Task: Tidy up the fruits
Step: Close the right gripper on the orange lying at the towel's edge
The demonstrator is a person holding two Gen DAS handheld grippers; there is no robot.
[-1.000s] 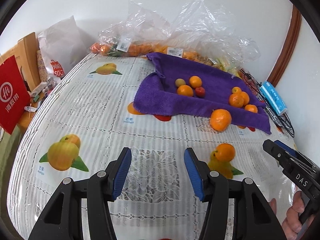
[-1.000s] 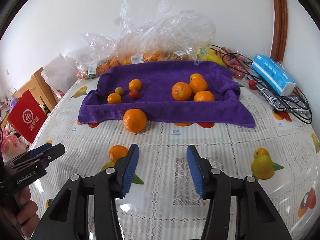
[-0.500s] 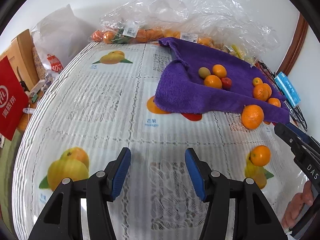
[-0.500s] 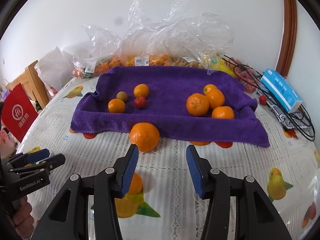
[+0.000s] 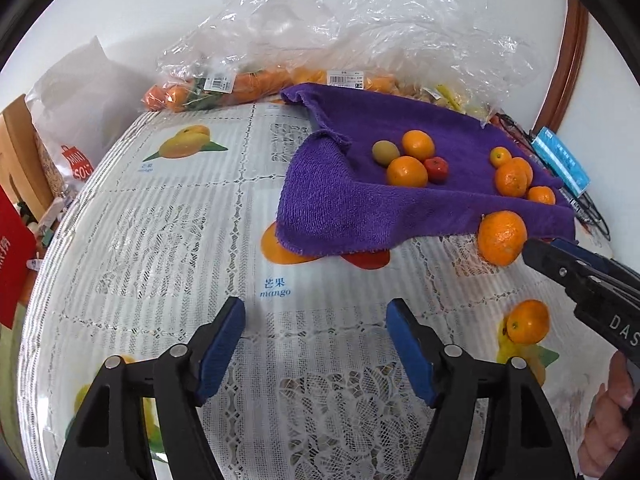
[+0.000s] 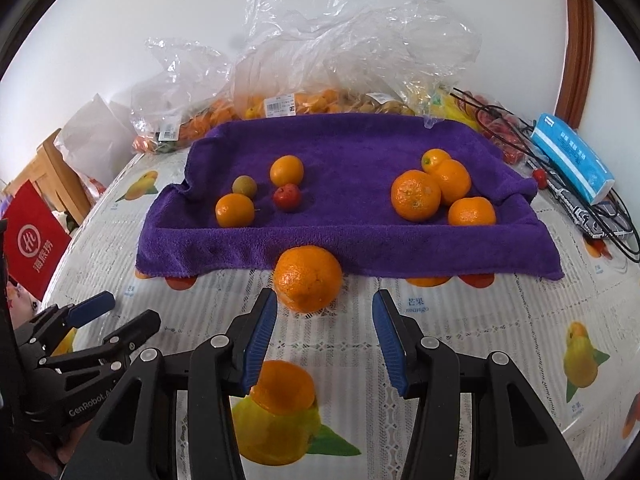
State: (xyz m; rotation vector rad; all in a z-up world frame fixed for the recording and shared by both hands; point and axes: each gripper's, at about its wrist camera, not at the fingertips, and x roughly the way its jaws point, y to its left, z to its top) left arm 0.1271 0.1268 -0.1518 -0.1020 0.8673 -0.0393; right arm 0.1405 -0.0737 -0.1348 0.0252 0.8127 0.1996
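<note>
A purple towel (image 6: 352,236) lies on the fruit-print tablecloth, with two groups of small oranges and a red and a green fruit on it. A big orange (image 6: 308,278) sits on the cloth against the towel's front edge, just beyond the tips of my right gripper (image 6: 324,336), which is open and empty. A smaller orange (image 6: 284,386) lies below its left finger. My left gripper (image 5: 316,340) hovers over bare tablecloth left of the towel (image 5: 340,208); its jaws are opening with nothing between them. In the left wrist view the big orange (image 5: 502,238) and small orange (image 5: 528,322) are at the right.
Clear plastic bags of fruit (image 6: 304,100) are piled along the wall behind the towel. A blue tissue pack (image 6: 572,156) and black cables (image 6: 600,216) lie at the right. A red bag (image 6: 32,240) and a wooden chair (image 6: 60,176) stand off the table's left edge.
Both grippers have moved forward toward the towel. The big orange now sits just ahead of the right fingertips. The left jaws have spread wider.
</note>
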